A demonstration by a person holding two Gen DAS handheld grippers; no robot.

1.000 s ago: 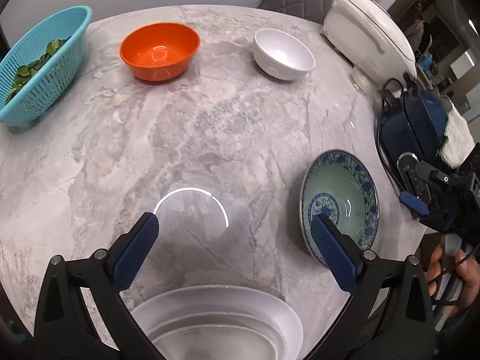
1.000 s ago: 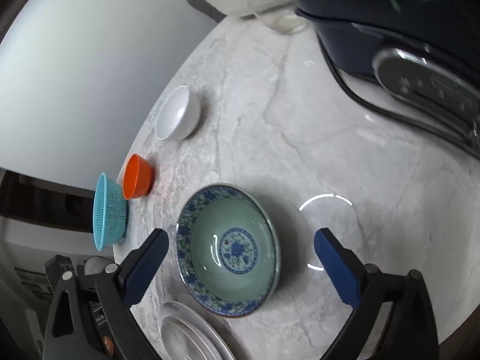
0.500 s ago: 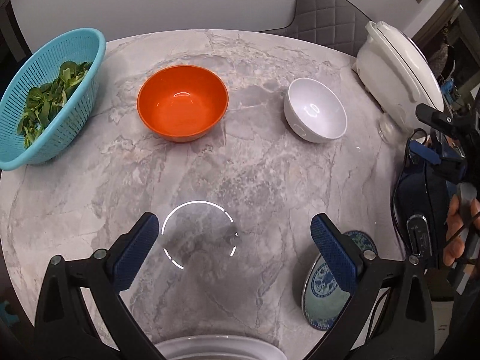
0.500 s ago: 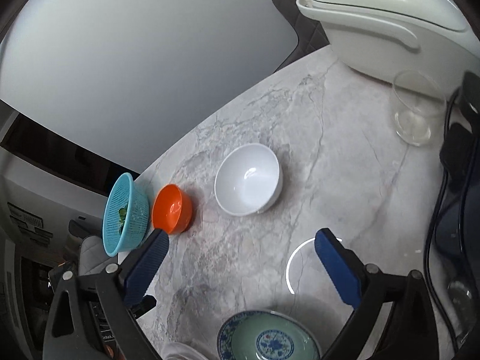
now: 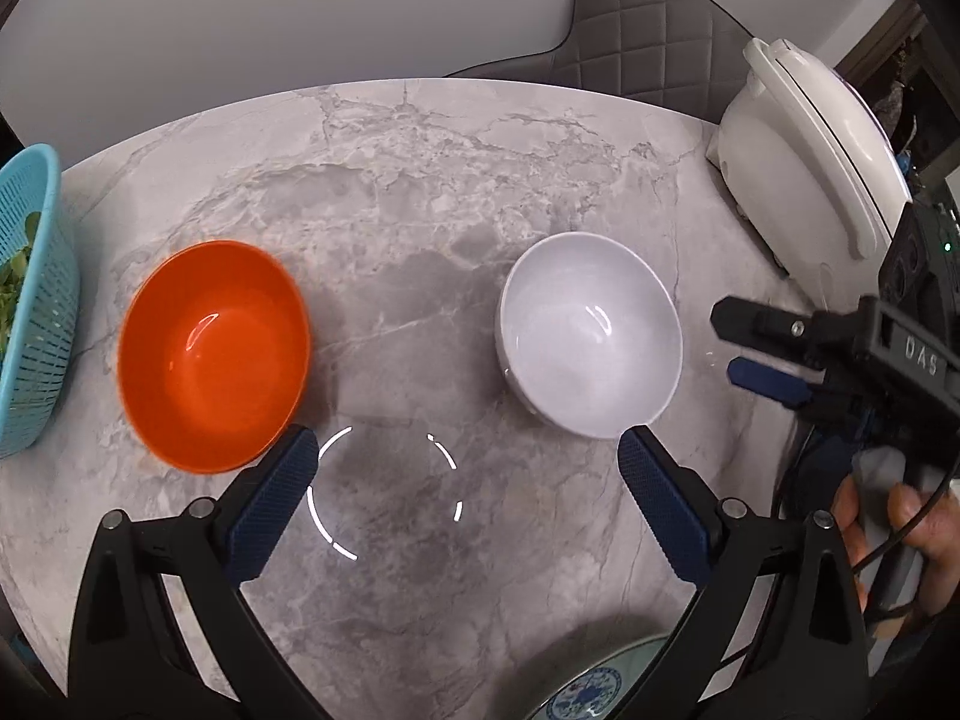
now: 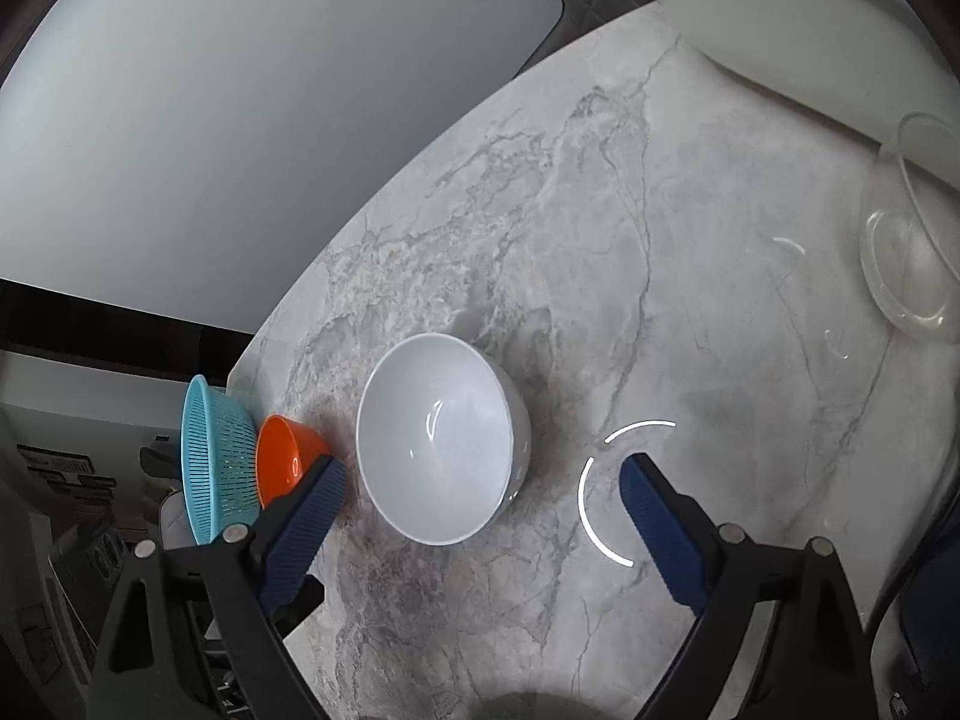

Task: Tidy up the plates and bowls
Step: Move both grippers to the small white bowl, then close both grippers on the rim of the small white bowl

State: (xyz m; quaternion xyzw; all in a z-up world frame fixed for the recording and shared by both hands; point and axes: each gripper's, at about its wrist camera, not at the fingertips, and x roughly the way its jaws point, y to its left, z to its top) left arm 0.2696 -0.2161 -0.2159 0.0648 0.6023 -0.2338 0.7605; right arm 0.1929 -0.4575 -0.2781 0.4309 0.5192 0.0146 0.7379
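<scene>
On the grey marble table (image 5: 420,192) an orange bowl (image 5: 213,354) stands left and a white bowl (image 5: 591,336) right, both upright and empty. My left gripper (image 5: 468,444) hovers open over bare marble between them, close to their near rims, holding nothing. In the left wrist view my right gripper (image 5: 729,348) sits just right of the white bowl, held by a hand (image 5: 900,516). In the right wrist view the right gripper (image 6: 483,468) frames the white bowl (image 6: 438,444); its jaws are closing, and neither pad touches the bowl. The orange bowl (image 6: 285,456) lies beyond.
A blue colander (image 5: 30,300) with greens stands at the left edge. A white rice cooker (image 5: 804,168) and a clear glass cup (image 6: 912,264) stand at the right. A blue-patterned bowl (image 5: 600,696) lies at the near edge. A grey chair (image 5: 648,30) is behind the table.
Both grippers have travelled away from the patterned bowl and white plates toward the far bowls. The right gripper now frames the white bowl, with its fingers slightly closer together.
</scene>
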